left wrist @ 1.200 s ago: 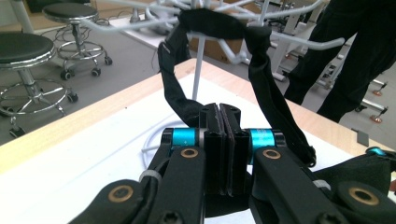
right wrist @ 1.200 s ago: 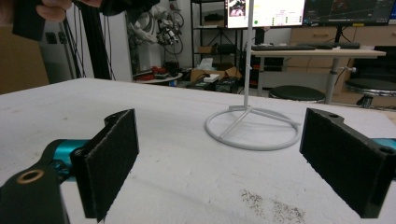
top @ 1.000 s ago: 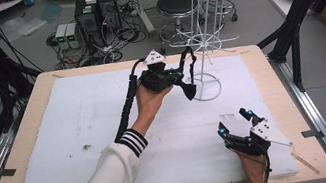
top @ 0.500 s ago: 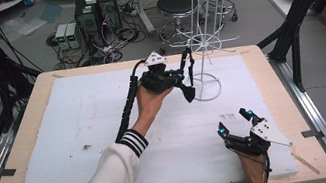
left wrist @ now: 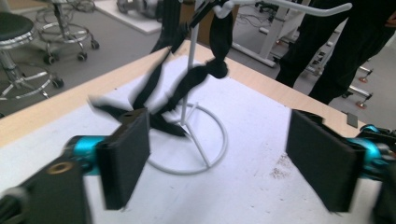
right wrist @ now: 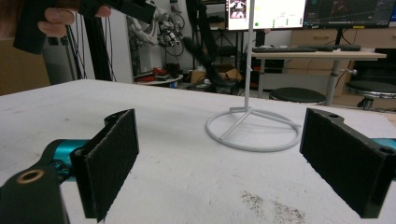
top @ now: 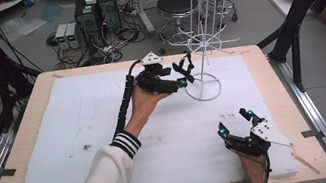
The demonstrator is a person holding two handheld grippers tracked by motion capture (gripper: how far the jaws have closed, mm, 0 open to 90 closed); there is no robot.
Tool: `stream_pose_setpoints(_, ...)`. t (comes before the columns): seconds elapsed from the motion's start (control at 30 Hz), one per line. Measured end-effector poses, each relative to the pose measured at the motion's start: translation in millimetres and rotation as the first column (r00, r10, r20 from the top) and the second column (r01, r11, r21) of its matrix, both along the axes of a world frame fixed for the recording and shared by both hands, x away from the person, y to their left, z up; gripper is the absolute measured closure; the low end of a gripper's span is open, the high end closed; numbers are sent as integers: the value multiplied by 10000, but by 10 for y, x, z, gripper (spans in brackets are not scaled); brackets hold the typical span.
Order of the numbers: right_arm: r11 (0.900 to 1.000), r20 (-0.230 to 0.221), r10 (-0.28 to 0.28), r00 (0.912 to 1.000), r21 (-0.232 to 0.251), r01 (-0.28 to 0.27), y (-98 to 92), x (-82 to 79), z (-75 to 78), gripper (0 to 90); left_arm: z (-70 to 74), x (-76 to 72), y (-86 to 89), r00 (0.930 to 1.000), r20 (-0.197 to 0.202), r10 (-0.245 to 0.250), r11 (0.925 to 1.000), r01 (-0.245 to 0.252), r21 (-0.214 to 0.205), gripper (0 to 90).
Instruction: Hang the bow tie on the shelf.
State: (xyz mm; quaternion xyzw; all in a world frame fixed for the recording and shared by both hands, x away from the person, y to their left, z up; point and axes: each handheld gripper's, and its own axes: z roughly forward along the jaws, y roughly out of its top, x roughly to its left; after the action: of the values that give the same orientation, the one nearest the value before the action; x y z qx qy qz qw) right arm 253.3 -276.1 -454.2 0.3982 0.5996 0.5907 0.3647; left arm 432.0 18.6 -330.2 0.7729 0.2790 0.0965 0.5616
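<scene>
One white wire rack (top: pixel 204 48), ring-based, carries one knotted black fabric strip (left wrist: pixel 205 70). Left gripper (top: pixel 183 71) beside it: jaws just opened wide, empty. Right gripper (top: pixel 235 123): wide, empty.

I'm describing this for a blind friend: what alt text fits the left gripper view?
A black ribbon hangs blurred from a hook of a white wire rack on a white table mat. The left gripper has just been opening its jaws, with nothing between them.
</scene>
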Motion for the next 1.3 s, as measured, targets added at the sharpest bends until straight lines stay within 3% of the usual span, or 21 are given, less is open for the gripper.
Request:
stream_pose_setpoints(0.3,10000,-11,6,10000,13,-6,-1,0,0,107,-37,-111,379,9972,731,-155,9973,207,-705,107)
stream_pose_setpoints(0.5,10000,-45,14,10000,-26,-15,2,-1,0,107,-141,-397,751,9908,1343,-189,9978,272,-603,99)
stream_pose_setpoints(0.63,10000,-12,-16,10000,-34,16,5,0,0,107,-218,-615,1081,9854,1702,90,9978,22,-655,99)
stream_pose_setpoints(0.77,10000,-13,-48,10000,-67,48,6,2,1,107,-325,-866,1510,9741,2173,629,9954,-453,-849,98)
stream_pose_setpoints(0.93,9999,-19,-69,10000,-89,69,7,1,1,107,-504,-1090,1951,9644,2312,1282,9886,-1057,-1073,98)
stream_pose_setpoints(1.07,9999,5,-68,10000,-118,68,9,3,1,107,-653,-1217,2213,9566,2373,1692,9814,-1414,-1297,98)
stream_pose_setpoints(1.27,9999,-36,-90,10000,-91,90,13,-3,2,108,-846,-1316,2521,9376,2560,2352,9668,-1986,-1609,98)
stream_pose_setpoints(1.3,9999,-27,-97,9999,-104,97,14,-3,1,107,-882,-1333,2556,9317,2653,2481,9635,-2089,-1676,98)
